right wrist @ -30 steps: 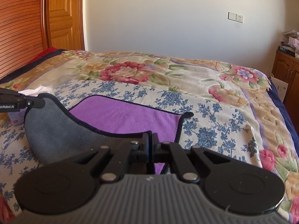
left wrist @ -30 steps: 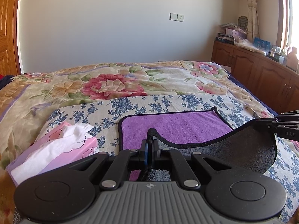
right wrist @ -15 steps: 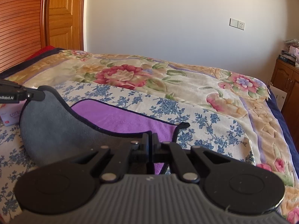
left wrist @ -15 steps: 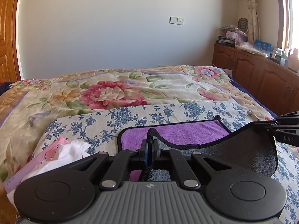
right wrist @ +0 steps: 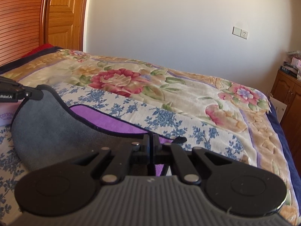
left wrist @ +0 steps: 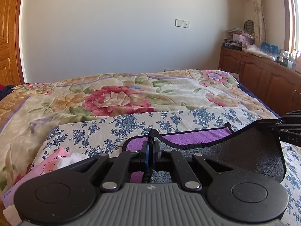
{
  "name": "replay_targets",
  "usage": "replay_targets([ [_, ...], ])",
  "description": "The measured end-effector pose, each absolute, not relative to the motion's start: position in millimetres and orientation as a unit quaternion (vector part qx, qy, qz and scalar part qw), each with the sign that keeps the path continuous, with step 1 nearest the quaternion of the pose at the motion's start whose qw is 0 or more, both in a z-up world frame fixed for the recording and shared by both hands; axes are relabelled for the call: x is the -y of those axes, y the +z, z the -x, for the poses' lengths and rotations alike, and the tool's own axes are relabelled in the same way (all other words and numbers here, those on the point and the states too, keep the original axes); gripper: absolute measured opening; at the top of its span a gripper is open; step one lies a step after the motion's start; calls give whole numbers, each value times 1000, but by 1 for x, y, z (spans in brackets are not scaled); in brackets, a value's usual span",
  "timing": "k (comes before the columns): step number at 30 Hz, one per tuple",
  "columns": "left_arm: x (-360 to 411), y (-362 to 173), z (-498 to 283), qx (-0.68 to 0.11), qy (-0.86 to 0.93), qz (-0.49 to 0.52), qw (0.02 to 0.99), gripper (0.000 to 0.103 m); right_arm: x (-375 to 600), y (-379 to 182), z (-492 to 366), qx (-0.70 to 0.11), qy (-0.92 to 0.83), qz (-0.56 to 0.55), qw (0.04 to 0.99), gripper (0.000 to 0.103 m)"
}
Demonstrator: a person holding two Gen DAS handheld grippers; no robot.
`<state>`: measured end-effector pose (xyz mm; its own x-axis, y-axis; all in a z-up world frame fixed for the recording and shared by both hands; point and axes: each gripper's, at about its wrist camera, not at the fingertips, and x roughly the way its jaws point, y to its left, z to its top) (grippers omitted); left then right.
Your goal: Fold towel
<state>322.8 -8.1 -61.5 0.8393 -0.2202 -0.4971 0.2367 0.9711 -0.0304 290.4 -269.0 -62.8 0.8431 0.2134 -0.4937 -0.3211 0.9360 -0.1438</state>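
Both tongs clamped on towel (left wrist: 244,156) corners

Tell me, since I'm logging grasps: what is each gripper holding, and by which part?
Both hold the towel: the left gripper and the right gripper each pinch a corner of its black-trimmed edge, lifted off the bed.

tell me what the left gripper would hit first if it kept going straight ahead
Probably the blue-flowered sheet just past the towel edge held by the left gripper, then the floral quilt; depth is unclear.
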Motion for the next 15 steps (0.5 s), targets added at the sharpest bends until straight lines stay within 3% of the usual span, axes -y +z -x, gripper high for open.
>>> replay_targets([
  [15, 17, -40, -337, -240, -120, -38, 963, 5, 264, -51, -311, -224, 131, 138, 956, 4],
])
